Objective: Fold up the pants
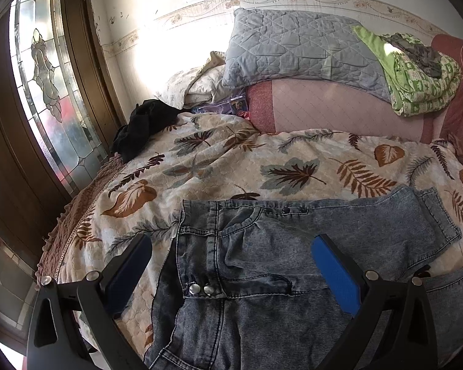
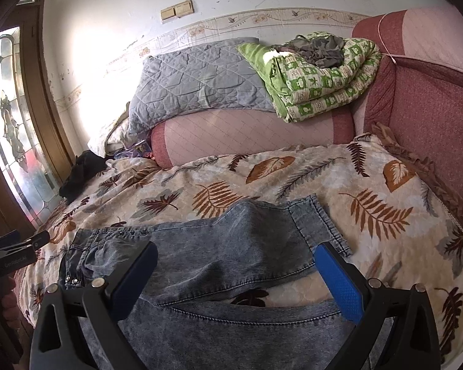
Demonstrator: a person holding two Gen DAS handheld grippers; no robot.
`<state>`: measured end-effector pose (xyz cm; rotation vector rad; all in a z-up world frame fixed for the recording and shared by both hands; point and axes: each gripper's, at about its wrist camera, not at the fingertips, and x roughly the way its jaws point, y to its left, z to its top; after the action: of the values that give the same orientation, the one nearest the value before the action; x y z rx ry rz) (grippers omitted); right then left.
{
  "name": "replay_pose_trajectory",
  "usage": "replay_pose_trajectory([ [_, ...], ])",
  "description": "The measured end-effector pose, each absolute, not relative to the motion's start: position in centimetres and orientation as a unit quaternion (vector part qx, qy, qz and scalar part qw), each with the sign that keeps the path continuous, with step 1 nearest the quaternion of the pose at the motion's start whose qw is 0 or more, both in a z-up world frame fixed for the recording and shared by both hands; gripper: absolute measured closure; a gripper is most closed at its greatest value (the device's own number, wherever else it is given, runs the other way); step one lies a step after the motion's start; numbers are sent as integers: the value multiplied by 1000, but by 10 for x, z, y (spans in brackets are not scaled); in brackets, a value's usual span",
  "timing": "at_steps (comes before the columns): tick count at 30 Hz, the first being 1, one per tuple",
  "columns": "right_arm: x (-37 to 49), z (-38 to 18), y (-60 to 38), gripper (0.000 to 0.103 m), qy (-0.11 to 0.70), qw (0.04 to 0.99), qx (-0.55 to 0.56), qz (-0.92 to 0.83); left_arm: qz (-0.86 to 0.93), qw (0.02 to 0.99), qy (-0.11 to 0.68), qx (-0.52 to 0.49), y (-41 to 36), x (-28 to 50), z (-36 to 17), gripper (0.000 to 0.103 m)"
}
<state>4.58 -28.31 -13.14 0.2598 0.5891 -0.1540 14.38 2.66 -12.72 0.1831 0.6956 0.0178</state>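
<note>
Washed blue jeans lie on a leaf-print bedspread. Their waistband with two metal buttons is at the left, and one leg end is folded back across to the right. My left gripper is open and empty, its fingers spread above the waistband area. In the right wrist view the jeans show the folded leg with its hem at the right. My right gripper is open and empty, hovering over that folded leg. Part of the left gripper shows at the left edge.
A black garment lies at the bed's far left by a stained-glass door. A pink bolster, a grey quilted pillow and a green patterned blanket sit at the back. A red headboard rises at the right.
</note>
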Motion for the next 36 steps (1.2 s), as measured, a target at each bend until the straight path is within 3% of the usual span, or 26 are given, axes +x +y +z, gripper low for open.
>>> replay_pose_trajectory([
  [10, 134, -186, -388, 0, 397, 892, 195, -93, 13, 872, 475, 113, 83, 248, -209, 0],
  [14, 182, -213, -430, 0, 424, 857, 284, -72, 22, 867, 486, 108, 102, 283, -211, 0],
  [18, 228, -231, -448, 5, 443, 848, 266, -119, 12, 867, 491, 82, 111, 313, -206, 0],
  [23, 273, -266, -466, 21, 483, 827, 236, -165, 8, 854, 519, 36, 130, 347, -213, 1],
  [26, 283, -283, -469, 28, 493, 819, 232, -179, 9, 843, 537, 5, 141, 358, -220, 14],
  [27, 285, -281, -462, 33, 492, 826, 205, -184, 9, 841, 541, -1, 143, 360, -221, 19],
  [29, 286, -278, -449, 58, 494, 835, 161, -182, 13, 839, 544, 5, 142, 364, -224, 32],
  [30, 285, -277, -447, 61, 491, 839, 155, -177, 14, 837, 547, 6, 141, 366, -226, 37],
  [32, 283, -275, -447, 72, 490, 842, 146, -173, 10, 832, 555, -10, 140, 369, -230, 37],
  [36, 274, -267, -449, 77, 480, 845, 170, -163, 10, 824, 566, -20, 136, 377, -238, 37],
])
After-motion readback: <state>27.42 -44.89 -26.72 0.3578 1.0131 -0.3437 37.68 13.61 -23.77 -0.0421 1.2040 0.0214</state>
